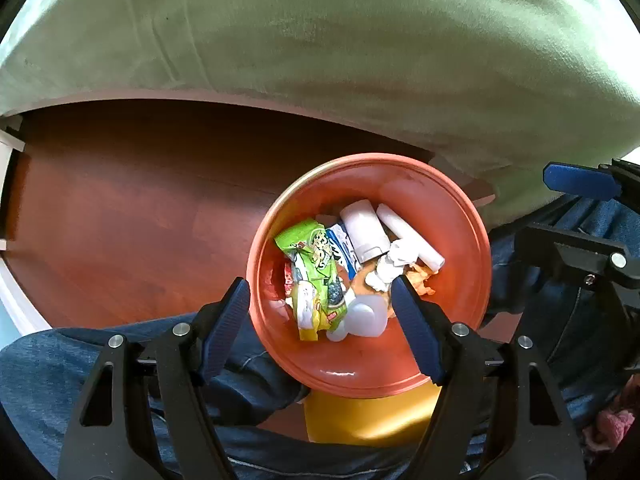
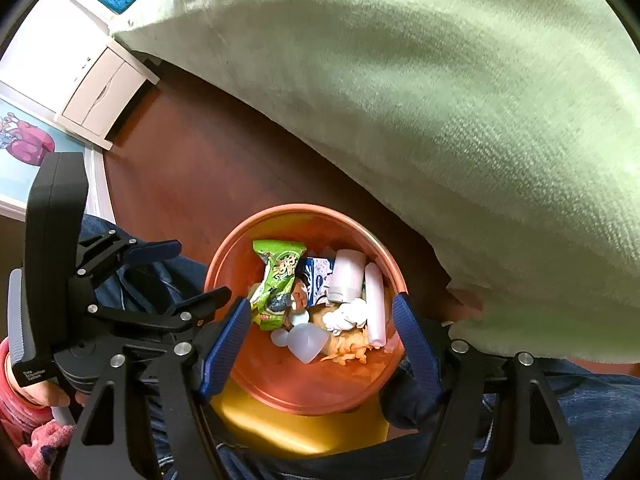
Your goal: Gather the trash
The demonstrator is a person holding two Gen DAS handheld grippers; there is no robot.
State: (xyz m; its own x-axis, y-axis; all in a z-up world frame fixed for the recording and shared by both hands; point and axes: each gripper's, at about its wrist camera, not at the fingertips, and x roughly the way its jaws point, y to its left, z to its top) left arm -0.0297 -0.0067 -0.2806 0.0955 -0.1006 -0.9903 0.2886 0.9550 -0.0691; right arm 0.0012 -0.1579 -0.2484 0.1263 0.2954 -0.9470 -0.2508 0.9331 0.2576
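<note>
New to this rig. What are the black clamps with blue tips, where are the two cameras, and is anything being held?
No robot here: a person holds a two-finger gripper in each hand, with a fisheye camera on each looking along its blue-padded fingers. One picture is from the left gripper, the other from the right gripper. Both hang open above an orange bin on the wooden floor, holding nothing. In the bin lie a green snack wrapper, a white bottle, crumpled tissue and a translucent plastic cup. A green blanket lies behind.
</note>
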